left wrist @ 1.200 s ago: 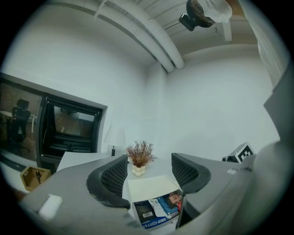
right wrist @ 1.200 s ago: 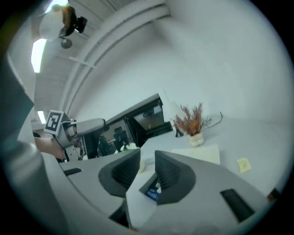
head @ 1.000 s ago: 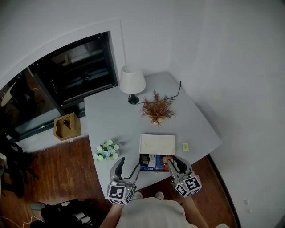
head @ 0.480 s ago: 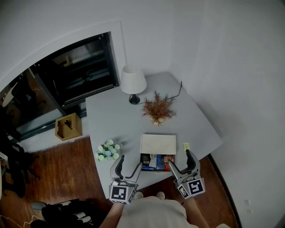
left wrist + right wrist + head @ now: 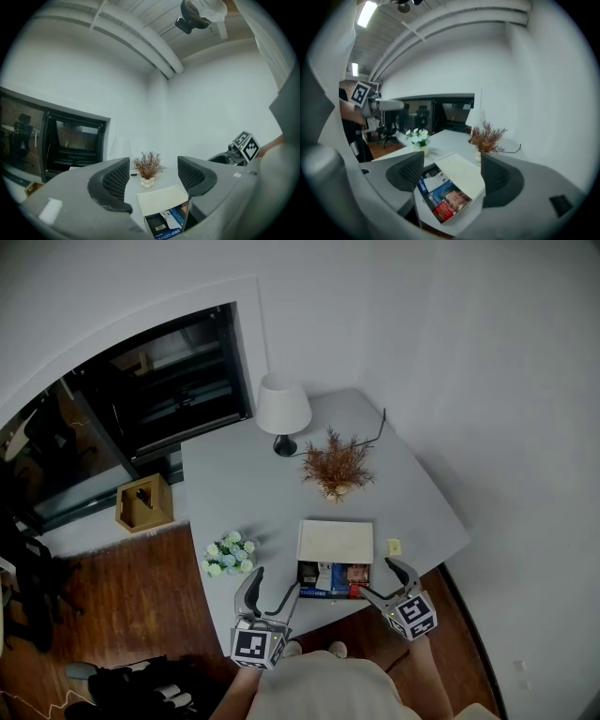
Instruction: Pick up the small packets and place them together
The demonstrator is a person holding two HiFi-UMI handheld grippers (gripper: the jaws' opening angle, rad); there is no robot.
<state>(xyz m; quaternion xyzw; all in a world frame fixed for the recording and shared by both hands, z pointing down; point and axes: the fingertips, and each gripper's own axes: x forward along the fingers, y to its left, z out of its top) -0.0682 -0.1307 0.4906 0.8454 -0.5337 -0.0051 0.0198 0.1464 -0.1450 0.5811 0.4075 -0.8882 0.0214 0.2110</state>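
Here, a grey table (image 5: 246, 486) is seen with an open white cardboard box (image 5: 335, 541) set at its near edge, the lid folded back. Inside the box, small coloured packets (image 5: 333, 578) are packed side by side, and one pale yellow packet (image 5: 393, 547) is laid apart on the tabletop, just right of the box. The left gripper (image 5: 272, 585) is held level just left of the box, its jaws spread apart and empty. The right gripper (image 5: 382, 578) is tilted downward at the box's right end. Its jaws have just been opening and are spread wide, and nothing is held between them.
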